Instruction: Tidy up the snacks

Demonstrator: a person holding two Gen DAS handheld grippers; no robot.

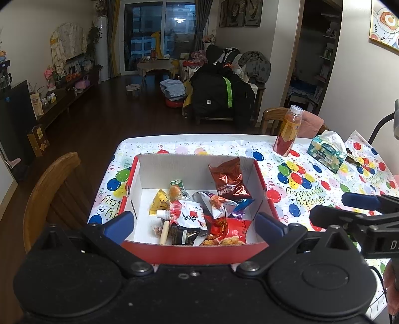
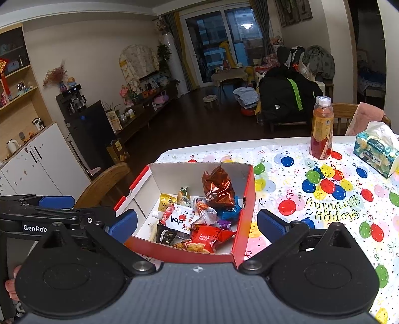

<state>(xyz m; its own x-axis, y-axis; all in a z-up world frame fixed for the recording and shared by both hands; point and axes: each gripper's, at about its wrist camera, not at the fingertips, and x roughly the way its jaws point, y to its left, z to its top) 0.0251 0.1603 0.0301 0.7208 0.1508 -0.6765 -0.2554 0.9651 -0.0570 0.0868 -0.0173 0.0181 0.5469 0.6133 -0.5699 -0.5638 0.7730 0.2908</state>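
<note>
One red cardboard box (image 1: pixel 197 254) sits on the surface's balloon-print cloth (image 1: pixel 294 189), holding a heap of roughly ten snack packets (image 1: pixel 219 214). Both left tongs (image 1: pixel 197 224) and right tongs (image 2: pixel 197 224) hover spread at the box's near edge, holding nothing. Beyond the box stand one bottle (image 1: pixel 286 132) and one tissue pack (image 1: pixel 326 152).

A dark wood floor (image 1: pixel 104 104) runs to a glass balcony door (image 1: pixel 159 35) showing night outside. Pale walls (image 2: pixel 94 49) hold framed pictures (image 1: pixel 239 12). A low cabinet (image 1: pixel 67 97) lines the left; clothes pile on a sofa (image 1: pixel 224 82). Wooden chairs (image 1: pixel 47 189) flank the bench (image 2: pixel 324 194).
</note>
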